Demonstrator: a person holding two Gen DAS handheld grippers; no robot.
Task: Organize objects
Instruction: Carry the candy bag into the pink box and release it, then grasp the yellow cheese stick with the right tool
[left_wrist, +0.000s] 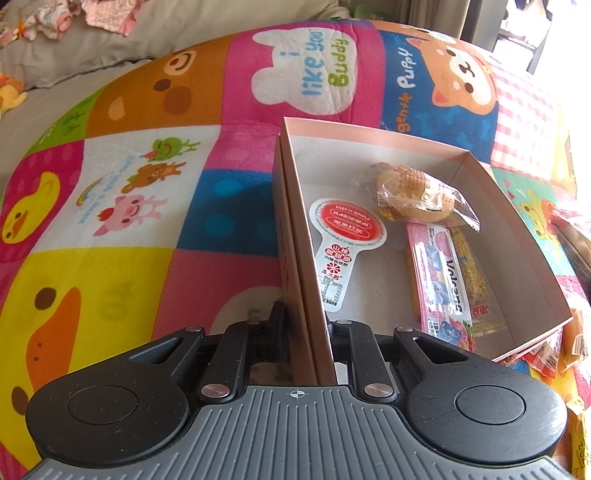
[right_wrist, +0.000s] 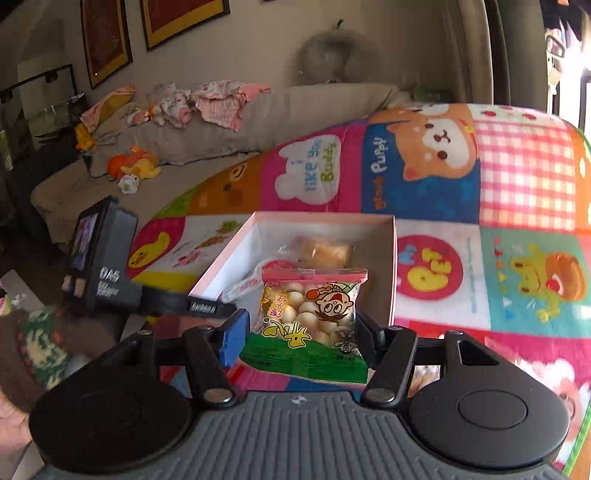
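Note:
A shallow pink cardboard box (left_wrist: 406, 138) lies on a cartoon patchwork blanket (left_wrist: 147, 206). My left gripper (left_wrist: 304, 325) is shut on the box's near left wall. Inside the box lie a red-and-white paddle-shaped packet (left_wrist: 345, 236), a clear-wrapped pastry (left_wrist: 417, 195), a pink "Volcano" packet (left_wrist: 441, 280) and a yellow packet (left_wrist: 472, 273). My right gripper (right_wrist: 301, 332) is shut on a bag of small round biscuits (right_wrist: 310, 317) with a cartoon face. It holds the bag in the air in front of the box (right_wrist: 393, 258). The left gripper (right_wrist: 221, 308) shows at the box's near left corner.
Several loose snack packets (left_wrist: 543, 358) lie on the blanket just past the box's right side. A beige sofa (right_wrist: 221, 136) behind holds baby clothes (right_wrist: 218, 99) and plush toys (right_wrist: 136, 166). A knitted sleeve (right_wrist: 40, 343) shows at lower left.

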